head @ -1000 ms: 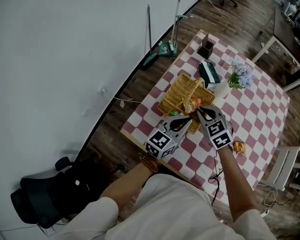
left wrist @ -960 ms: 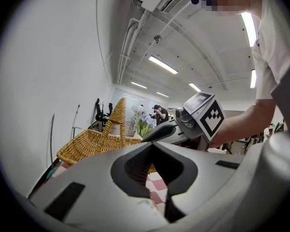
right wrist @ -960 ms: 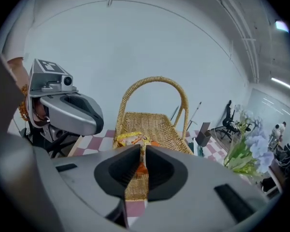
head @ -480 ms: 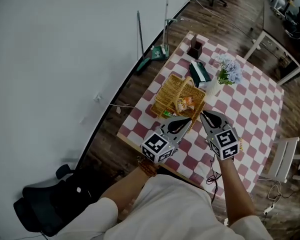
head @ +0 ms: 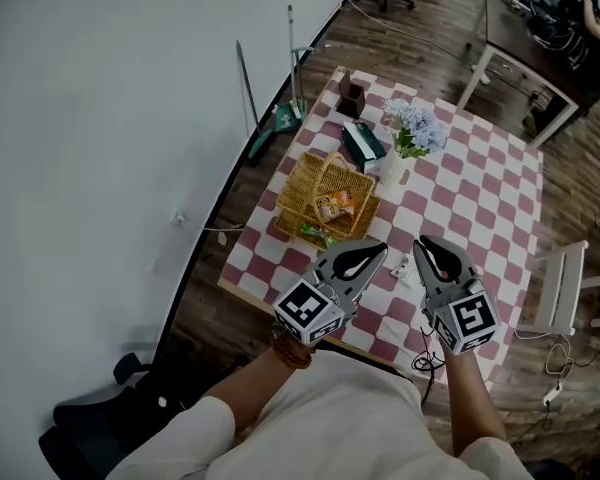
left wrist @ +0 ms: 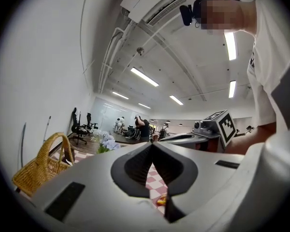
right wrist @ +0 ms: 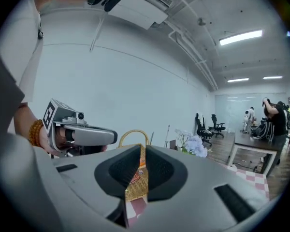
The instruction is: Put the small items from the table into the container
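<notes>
Held over the near edge of the checked table (head: pixel 480 198), the left gripper (head: pixel 378 250) is pressed together and empty. The right gripper (head: pixel 427 244), a slit apart, is closing on nothing. Between them lies a small white item (head: pixel 402 266). Beyond, a green packet (head: pixel 315 233) sits just beside the wicker basket (head: pixel 298 183), which holds an orange packet (head: pixel 332 206).

Head view: basket (head: pixel 296 190) contents too small to identify beyond an orange packet (head: pixel 333 206); green item (head: pixel 315 234) at its near edge likewise unidentifiable. White item (head: pixel 401 266) on worktop (head: pixel 480 198) too small to name. Left gripper view: yellow-orange item (left wrist: pixel 161 200) mostly hidden behind left tongs (left wrist: pixel 152 145), tips meeting; basket's base covered by them
</notes>
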